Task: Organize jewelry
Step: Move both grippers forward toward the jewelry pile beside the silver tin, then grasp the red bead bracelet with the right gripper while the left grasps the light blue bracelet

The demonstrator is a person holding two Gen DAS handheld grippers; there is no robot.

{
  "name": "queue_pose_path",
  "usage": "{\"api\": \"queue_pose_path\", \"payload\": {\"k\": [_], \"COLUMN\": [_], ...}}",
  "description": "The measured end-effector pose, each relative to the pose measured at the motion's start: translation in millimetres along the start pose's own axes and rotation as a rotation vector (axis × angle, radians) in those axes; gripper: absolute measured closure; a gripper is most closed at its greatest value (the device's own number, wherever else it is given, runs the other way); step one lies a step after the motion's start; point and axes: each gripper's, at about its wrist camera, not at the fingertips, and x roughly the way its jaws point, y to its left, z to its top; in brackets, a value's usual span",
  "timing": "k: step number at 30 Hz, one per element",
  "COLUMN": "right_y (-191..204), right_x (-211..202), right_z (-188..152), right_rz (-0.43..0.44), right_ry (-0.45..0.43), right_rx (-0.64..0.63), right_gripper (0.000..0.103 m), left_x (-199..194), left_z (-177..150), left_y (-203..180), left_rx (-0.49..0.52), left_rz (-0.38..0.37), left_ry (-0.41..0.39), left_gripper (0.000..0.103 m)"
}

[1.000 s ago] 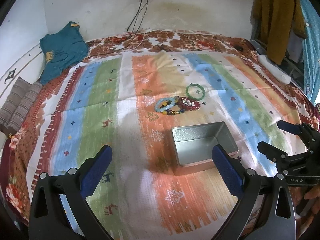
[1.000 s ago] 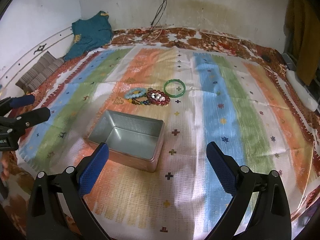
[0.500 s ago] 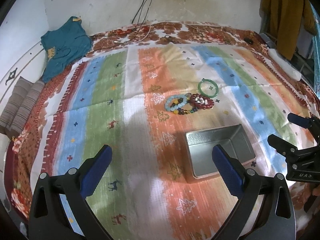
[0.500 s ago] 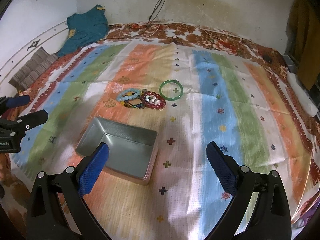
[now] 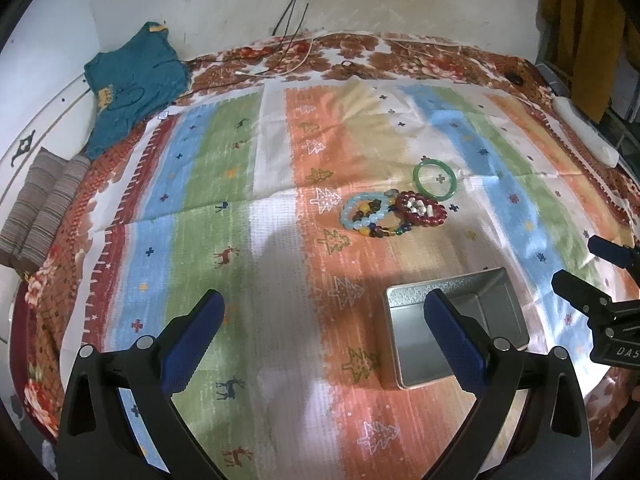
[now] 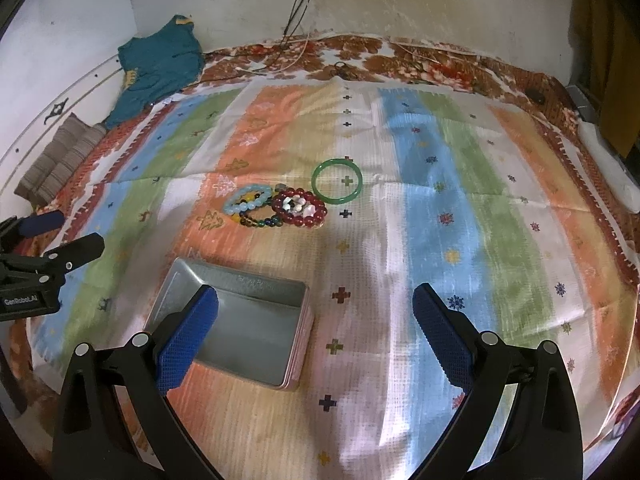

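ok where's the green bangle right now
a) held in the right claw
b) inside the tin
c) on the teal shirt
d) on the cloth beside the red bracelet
d: the green bangle lies flat on the cloth just past the red bracelet, while the tin holds nothing and the right claw is open and grips nothing.

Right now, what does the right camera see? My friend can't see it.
An open right gripper hovers over a striped cloth. An empty tin box lies near; beyond it are beaded bracelets and a green bangle.
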Motion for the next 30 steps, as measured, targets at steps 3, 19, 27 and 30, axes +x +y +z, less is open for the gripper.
{"api": "queue_pose_path", "payload": {"k": [3, 19, 27, 30], "right_y": [2, 5, 4, 1], "right_x": [4, 27, 39, 46], "right_z": [2, 13, 20, 23], "right_rz": [-0.009, -0.025, -0.015, -0.018], "right_ry": [0.007, 0.052, 0.067, 0.083], "right_rx": [-0.012, -0.040, -0.026, -0.018], "right_gripper": [0.004, 0.004, 0.004, 0.004], "left_x": [3, 28, 45, 56], "left_z": [4, 19, 28, 30], "left_y": [1, -2, 3, 4], "left_rx": [-0.005, 0.002, -0.025, -0.026], "left_rz": [-0.004, -0.011, -0.011, 0.020], "left_ry": [-0.010, 0.005, 0.024, 0.046], "left_gripper": [0.006, 0.006, 0.006, 0.006]}}
